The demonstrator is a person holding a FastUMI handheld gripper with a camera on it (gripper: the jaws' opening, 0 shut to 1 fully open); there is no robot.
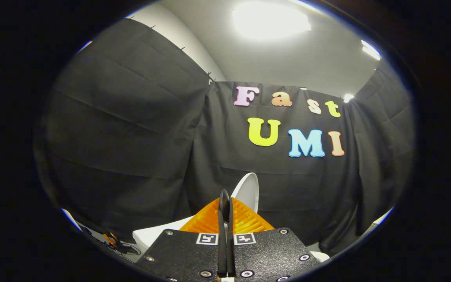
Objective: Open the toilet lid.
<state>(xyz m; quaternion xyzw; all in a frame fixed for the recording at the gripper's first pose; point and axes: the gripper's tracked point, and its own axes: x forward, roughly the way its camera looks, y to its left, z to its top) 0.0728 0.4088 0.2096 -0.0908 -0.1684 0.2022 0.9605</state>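
Observation:
My gripper (224, 197) is shut, its two fingers pressed together with nothing between them. Just beyond the fingertips and slightly to the right, the white toilet lid (248, 190) stands upright, its rounded top edge against the black cloth wall. The fingers are not touching the lid. Below and to the left of the fingers lies a white part of the toilet body (157, 235); the gripper hides most of it.
Black cloth walls (131, 137) close in on the left, back and right. Some cables and a small orange item (110, 239) lie low on the left. A white surface (320, 255) peeks out low on the right.

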